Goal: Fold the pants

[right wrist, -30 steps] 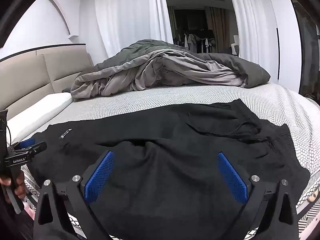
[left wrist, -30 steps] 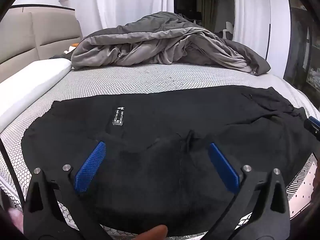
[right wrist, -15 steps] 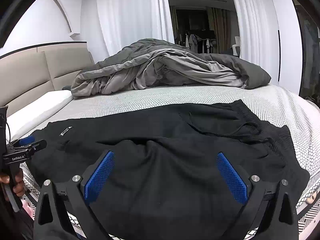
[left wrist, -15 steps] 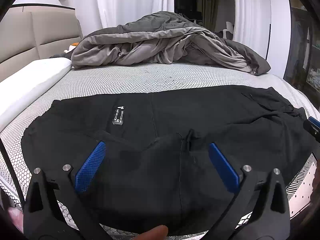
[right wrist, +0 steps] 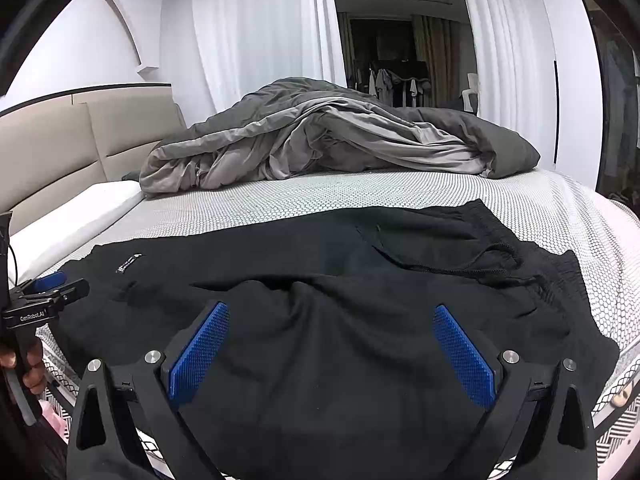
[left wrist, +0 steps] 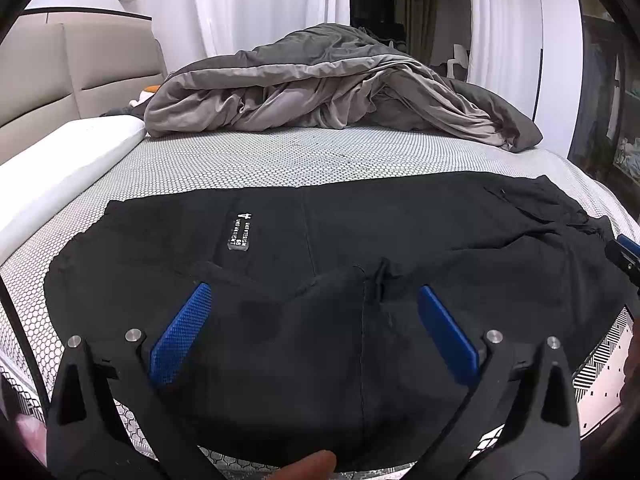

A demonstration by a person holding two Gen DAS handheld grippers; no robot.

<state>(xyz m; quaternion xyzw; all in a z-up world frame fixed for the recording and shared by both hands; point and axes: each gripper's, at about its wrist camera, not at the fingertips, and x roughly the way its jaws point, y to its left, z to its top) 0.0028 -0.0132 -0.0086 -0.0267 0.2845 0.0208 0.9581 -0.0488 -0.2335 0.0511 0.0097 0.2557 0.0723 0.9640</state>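
Black pants lie spread across the near part of the bed, waistband to the right, a white-printed label near the left. My left gripper is open and empty, hovering over the pants' near edge. My right gripper is open and empty above the pants nearer the waistband. The left gripper also shows at the left edge of the right wrist view; the right gripper's tip shows at the right edge of the left wrist view.
A crumpled grey duvet lies at the far side of the bed. The mattress has a honeycomb-patterned cover. A white pillow and beige headboard are at left. White curtains hang behind.
Both grippers have lifted slightly and stay open. The pants have not moved.
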